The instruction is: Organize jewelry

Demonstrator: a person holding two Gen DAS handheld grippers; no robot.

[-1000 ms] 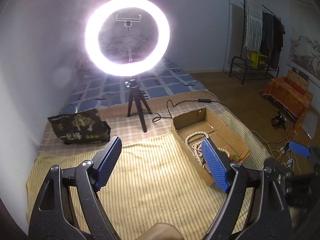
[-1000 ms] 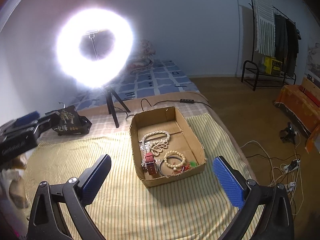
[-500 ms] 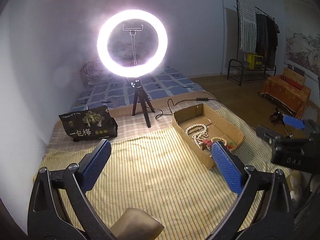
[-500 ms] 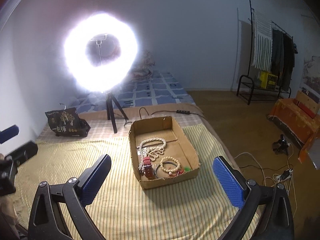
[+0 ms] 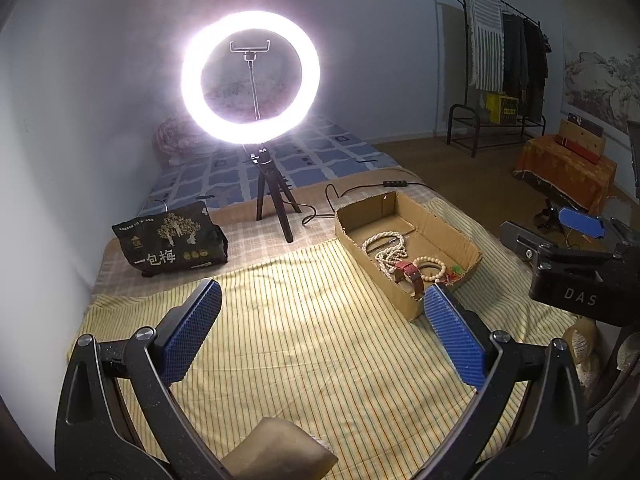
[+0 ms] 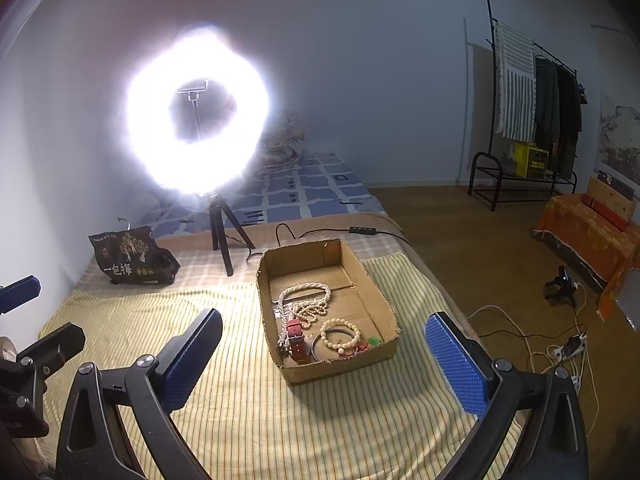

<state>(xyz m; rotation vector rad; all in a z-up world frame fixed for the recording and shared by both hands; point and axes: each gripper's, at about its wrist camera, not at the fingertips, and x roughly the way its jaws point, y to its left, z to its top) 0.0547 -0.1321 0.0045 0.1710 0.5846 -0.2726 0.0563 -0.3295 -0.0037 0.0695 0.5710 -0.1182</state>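
Observation:
A shallow cardboard box sits on the yellow striped cloth. It holds a white pearl necklace, a cream bead bracelet, a red-strapped watch and a small green piece. My left gripper is open and empty, above the cloth, left of the box. My right gripper is open and empty, held high in front of the box's near end.
A lit ring light on a tripod stands behind the cloth, its cable trailing right. A black printed bag lies back left. The bed edge is right of the box, with floor cables beyond. A tan cushion is under my left gripper.
Both grippers have pulled back and risen from the box, staying open. The left view now shows the whole box and the right gripper at its far right.

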